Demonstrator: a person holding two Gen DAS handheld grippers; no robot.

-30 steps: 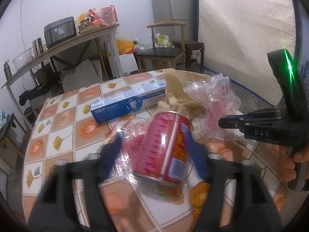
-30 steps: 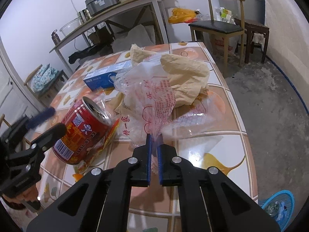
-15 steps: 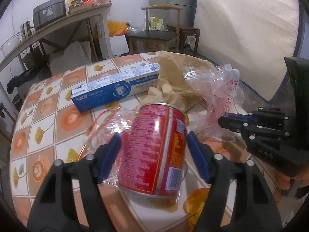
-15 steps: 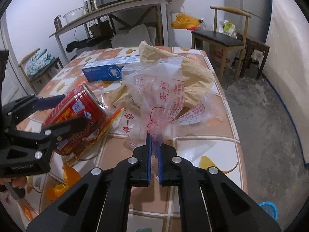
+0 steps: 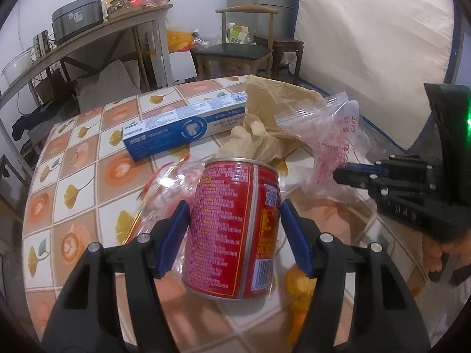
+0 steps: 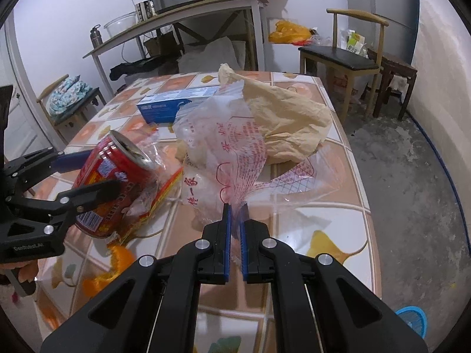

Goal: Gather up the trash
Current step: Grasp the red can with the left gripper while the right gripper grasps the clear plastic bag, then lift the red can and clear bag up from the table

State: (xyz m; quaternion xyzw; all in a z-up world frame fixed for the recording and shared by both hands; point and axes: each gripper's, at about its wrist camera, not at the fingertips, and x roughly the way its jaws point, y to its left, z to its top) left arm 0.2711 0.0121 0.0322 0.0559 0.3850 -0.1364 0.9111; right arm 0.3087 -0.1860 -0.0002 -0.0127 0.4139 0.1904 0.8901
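Observation:
A red drink can (image 5: pixel 232 226) with an open top is pinched between the blue pads of my left gripper (image 5: pixel 232 206). In the right wrist view the can (image 6: pixel 117 158) tilts in that left gripper (image 6: pixel 100 170), above a crinkled clear wrapper (image 6: pixel 159 188) with a red and yellow edge. My right gripper (image 6: pixel 235 209) is shut on the lower edge of a clear plastic bag (image 6: pixel 223 147) with red print, and the bag's mouth stands up. From the left wrist, this gripper (image 5: pixel 341 173) holds the bag (image 5: pixel 332 135) to the can's right.
A crumpled brown paper bag (image 6: pixel 288 123) and a blue toothpaste box (image 5: pixel 182 126) lie behind the bag on the tiled table (image 6: pixel 332 250). Orange peel (image 6: pixel 117 259) lies near the table's front left. A chair (image 6: pixel 338 56) stands beyond, and a blue basket (image 6: pixel 412 320) sits on the floor.
The left gripper's jaws closed in on the red can, and the can has tipped more upright off the wrapper. The right gripper kept its hold on the plastic bag.

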